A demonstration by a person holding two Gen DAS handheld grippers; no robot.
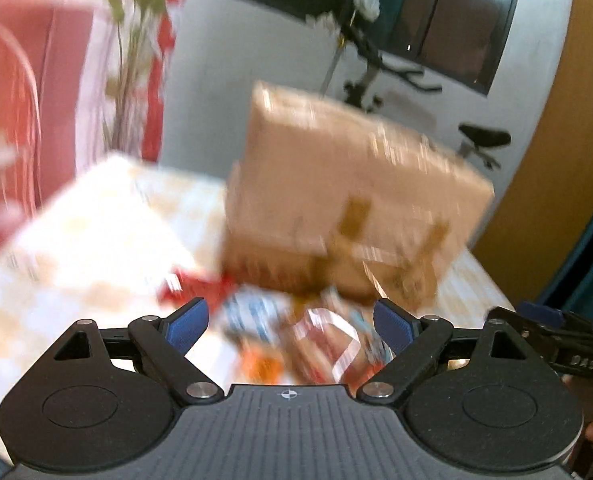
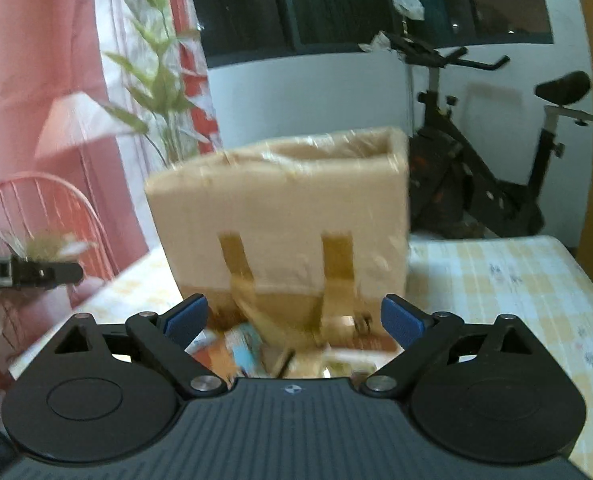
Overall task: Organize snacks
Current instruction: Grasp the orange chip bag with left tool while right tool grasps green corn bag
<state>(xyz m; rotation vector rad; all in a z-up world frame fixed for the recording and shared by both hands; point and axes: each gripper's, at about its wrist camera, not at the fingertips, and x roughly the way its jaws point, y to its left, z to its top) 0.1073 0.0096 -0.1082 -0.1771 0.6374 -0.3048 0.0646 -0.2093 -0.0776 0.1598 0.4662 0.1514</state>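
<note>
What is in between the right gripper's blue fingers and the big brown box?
In the right wrist view, a blurry pile of snack packets lies between the open right gripper and the cardboard box.

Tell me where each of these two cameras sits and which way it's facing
Left wrist: on the left gripper, looking forward and down at the cardboard box and blurred snack packets; its blue fingers stand open, and the right gripper pokes in at right.
Right wrist: on the right gripper, facing the box squarely; fingers open, left gripper at left.
Shared: box, packets, checked tablecloth, exercise bike.
</note>
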